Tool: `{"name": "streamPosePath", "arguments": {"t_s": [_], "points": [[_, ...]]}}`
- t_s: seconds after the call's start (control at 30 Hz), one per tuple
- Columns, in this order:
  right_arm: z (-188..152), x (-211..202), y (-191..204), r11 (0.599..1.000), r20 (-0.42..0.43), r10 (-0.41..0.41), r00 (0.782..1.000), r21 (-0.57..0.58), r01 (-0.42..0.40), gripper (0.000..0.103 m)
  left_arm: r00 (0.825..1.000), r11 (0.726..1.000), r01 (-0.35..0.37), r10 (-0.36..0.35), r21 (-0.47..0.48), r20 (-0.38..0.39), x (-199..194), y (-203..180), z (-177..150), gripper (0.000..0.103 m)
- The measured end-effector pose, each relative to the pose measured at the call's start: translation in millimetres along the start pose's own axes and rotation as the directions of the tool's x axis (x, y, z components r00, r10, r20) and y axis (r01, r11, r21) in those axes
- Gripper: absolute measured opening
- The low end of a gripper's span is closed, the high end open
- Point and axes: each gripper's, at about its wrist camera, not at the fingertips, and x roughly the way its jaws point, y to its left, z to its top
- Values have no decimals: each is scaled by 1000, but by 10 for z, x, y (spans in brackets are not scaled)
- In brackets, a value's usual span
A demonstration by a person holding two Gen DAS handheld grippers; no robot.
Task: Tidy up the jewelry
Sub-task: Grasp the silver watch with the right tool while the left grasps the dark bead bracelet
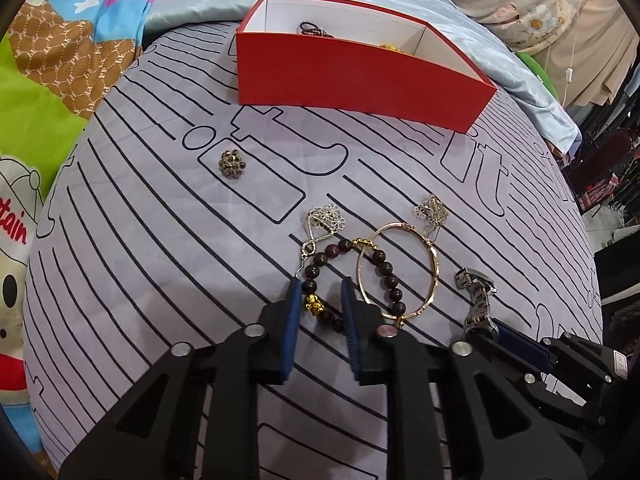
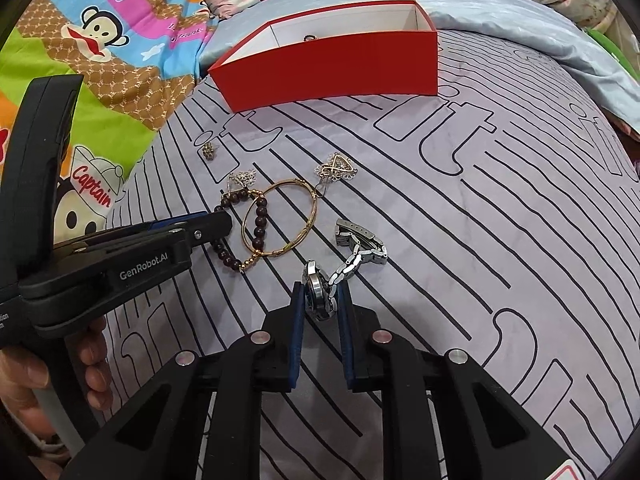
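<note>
A dark bead bracelet (image 1: 348, 246) with gold charms lies on the striped cloth, overlapping a gold bangle (image 1: 434, 258). My left gripper (image 1: 320, 290) straddles the bracelet's left strand, jaws partly open around the beads; it shows from the side in the right wrist view (image 2: 218, 222). A silver metal watch (image 2: 360, 258) lies to the right. My right gripper (image 2: 322, 294) has its jaws closed in on the watch case, which stands on edge between the pads. The watch also shows in the left wrist view (image 1: 478, 300). A red open box (image 1: 352, 76) stands behind, with jewelry inside.
Two silver filigree earrings (image 1: 326, 216) (image 1: 432, 208) lie behind the bangle. A dark beaded brooch (image 1: 232, 164) lies apart to the left. A light blue pillow (image 2: 520, 12) sits behind the box, and cartoon-print bedding (image 2: 92, 60) lies to the left.
</note>
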Motion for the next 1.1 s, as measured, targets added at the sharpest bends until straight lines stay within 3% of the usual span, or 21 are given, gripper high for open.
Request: {"name": "streamPosePath", "arguments": {"t_s": [0.13, 0.37, 0.43, 1.1], "points": [[3, 4, -11, 1000, 2, -1, 1000, 4, 1, 15, 1000, 1000, 9, -9, 14, -1, 7, -33, -3, 8], [34, -59, -12, 1000, 21, 4, 1000, 4, -4, 15, 999, 999, 34, -34, 20, 9, -99, -53, -4, 8], [45, -97, -4, 1000, 30, 7, 1000, 4, -7, 9, 999, 999, 45, -45, 18, 17, -164, -59, 5, 7], [178, -451, -9, 999, 125, 31, 992, 17, -33, 9, 986, 995, 98, -101, 27, 129, -709, -120, 186, 7]]}}
